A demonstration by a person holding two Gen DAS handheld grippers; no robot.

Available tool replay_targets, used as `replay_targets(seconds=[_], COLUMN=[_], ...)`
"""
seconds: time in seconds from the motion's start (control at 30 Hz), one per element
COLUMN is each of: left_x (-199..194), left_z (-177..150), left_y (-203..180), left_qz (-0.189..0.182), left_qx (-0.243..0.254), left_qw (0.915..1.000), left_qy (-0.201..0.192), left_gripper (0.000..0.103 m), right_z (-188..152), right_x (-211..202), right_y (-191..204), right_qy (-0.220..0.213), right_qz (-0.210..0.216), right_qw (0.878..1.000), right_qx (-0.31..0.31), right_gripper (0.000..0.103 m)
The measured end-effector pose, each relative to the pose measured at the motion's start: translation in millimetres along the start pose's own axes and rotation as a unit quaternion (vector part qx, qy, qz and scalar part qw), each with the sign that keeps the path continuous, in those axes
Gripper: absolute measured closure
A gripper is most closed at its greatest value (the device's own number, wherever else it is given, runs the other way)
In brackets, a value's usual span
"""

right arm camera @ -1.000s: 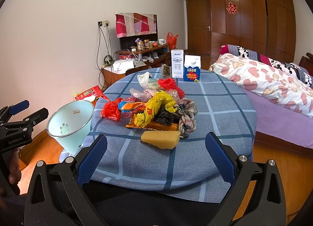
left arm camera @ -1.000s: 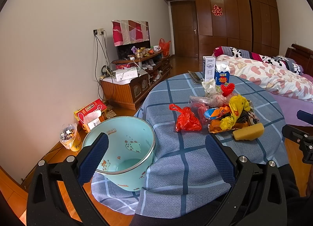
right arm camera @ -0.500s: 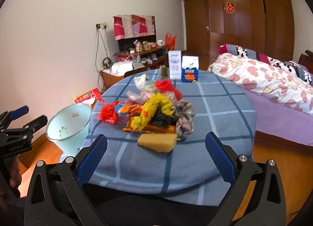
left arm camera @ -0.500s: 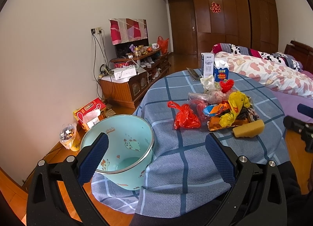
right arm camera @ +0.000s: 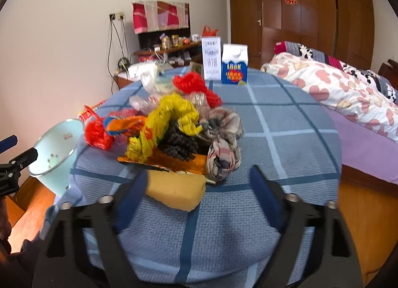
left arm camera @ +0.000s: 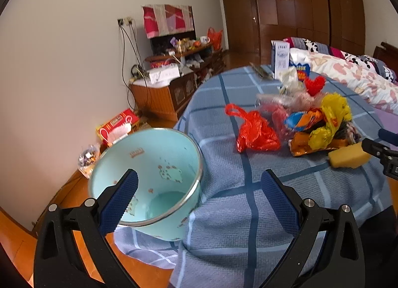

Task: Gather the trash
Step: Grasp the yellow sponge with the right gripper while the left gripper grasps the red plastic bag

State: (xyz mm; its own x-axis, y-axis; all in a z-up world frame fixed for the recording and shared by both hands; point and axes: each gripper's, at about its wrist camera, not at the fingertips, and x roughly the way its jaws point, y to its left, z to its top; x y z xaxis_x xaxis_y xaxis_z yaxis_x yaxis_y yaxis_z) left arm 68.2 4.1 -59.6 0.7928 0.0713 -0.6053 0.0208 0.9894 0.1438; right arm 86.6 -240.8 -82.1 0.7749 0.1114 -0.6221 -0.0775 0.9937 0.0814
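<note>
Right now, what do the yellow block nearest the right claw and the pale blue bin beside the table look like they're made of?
The yellow porous block looks like soft foam sponge: matte, pitted surface, rounded edges. The pale blue round bin looks like enamelled or painted metal, though coated plastic is possible: a glossy inside, printed motifs and a thin silvery rim.

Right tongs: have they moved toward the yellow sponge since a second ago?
Yes. The right tongs have come forward and down to the yellow sponge, which now lies between the closing jaws; the pile behind looms larger.
</note>
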Motion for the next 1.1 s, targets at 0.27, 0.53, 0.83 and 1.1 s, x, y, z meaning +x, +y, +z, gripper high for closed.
replay_targets(seconds=[0.27,0.53,0.83,1.1], left_x=[13.1,17.9,45.4,90.8], left_z=[-0.5,9.2,33.2,44.2], left_y=[-8.8,-12.5,-43.5,-61.5], left_qz=[-0.012,-0.015,-0.031,-0.035], left_qx=[-0.004,0.000,0.009,0.010], left_qw=[0.9999,0.9999,0.9995,0.9989], left_qy=[0.006,-0.005,-0.007,0.030], left_gripper=[0.006,0.006,0.006,0.028], right_z=[-8.0,3.1,27.2,33.8], right_x=[20.5,-8.0,-30.0,-0.5], right_y=[-2.8,-3.6,-44.0,-79.9], right_qy=[0.032,-0.009,-0.068,-0.067], right_qz=[0.073,0.093,0.055,0.034], right_qw=[0.997,0.996,0.996,0.995], right_qx=[0.018,0.010,0.036,0.068], right_gripper=[0.072,0.078,0.077,0.077])
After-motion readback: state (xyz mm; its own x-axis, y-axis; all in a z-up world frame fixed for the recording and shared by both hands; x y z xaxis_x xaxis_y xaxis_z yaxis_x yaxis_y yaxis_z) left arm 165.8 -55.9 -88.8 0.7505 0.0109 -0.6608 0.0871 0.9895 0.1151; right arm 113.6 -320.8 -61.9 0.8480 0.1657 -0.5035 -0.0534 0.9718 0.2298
